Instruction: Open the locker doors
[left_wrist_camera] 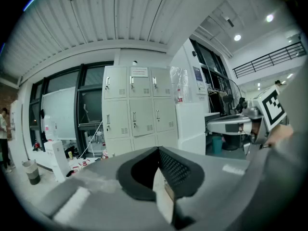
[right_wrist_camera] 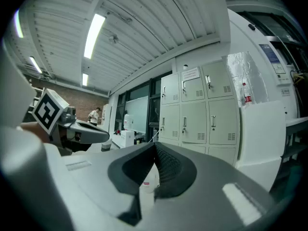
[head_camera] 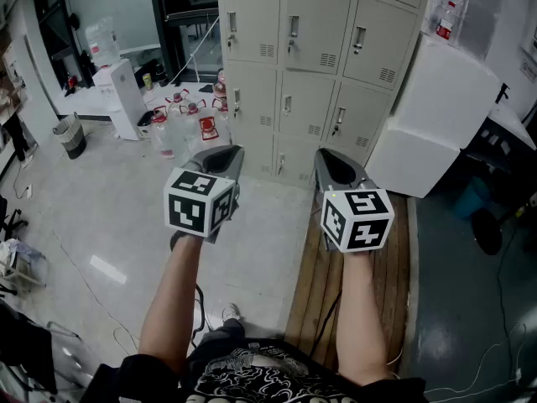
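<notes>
Both grippers are up in front of the person, side by side and well short of the lockers (head_camera: 319, 65). The left gripper (head_camera: 226, 154) has its jaws clenched tip to tip with nothing between them, and its own view shows the dark pads meeting at the front (left_wrist_camera: 158, 149). The right gripper (head_camera: 331, 164) looks the same: its jaws are pressed together and empty (right_wrist_camera: 155, 144).

The lockers stand far ahead against the wall, a beige bank three columns wide. Every door in view is closed, each with a small handle near its left edge. From the left gripper view the bank sits dead centre (left_wrist_camera: 139, 107); from the right gripper view it lies right of centre (right_wrist_camera: 202, 109).

A big white box (head_camera: 436, 116) stands just beside the lockers on the right. Bottles with red caps (head_camera: 189, 128) are clustered on the floor to the left of the bank. Wooden planks (head_camera: 394, 259) run along the floor under the right arm.
</notes>
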Available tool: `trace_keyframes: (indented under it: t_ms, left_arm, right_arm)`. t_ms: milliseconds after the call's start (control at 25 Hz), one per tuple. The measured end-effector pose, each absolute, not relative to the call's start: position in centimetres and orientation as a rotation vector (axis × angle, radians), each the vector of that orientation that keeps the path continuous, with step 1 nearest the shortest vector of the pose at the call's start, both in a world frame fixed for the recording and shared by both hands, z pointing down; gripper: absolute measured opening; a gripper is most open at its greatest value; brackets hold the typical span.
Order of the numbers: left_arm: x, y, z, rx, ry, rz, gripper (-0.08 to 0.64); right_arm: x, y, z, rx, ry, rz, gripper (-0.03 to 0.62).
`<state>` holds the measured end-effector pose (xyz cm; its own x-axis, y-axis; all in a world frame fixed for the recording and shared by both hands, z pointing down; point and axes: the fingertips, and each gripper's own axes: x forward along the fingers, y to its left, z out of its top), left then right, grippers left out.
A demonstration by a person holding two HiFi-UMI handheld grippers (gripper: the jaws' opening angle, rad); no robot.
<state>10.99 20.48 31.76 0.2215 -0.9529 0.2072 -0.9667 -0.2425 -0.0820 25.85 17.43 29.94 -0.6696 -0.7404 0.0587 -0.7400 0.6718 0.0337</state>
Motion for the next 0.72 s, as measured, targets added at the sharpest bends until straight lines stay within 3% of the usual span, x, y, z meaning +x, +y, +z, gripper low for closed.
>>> trace_keyframes:
  t_ms: [720]
  left_arm:
    - [6.1, 13.0, 32.6, 2.461, -1.82, 0.32, 0.002]
  right_arm:
    - [20.5, 11.3, 31.3, 1.283, -2.759, 0.016, 0.031]
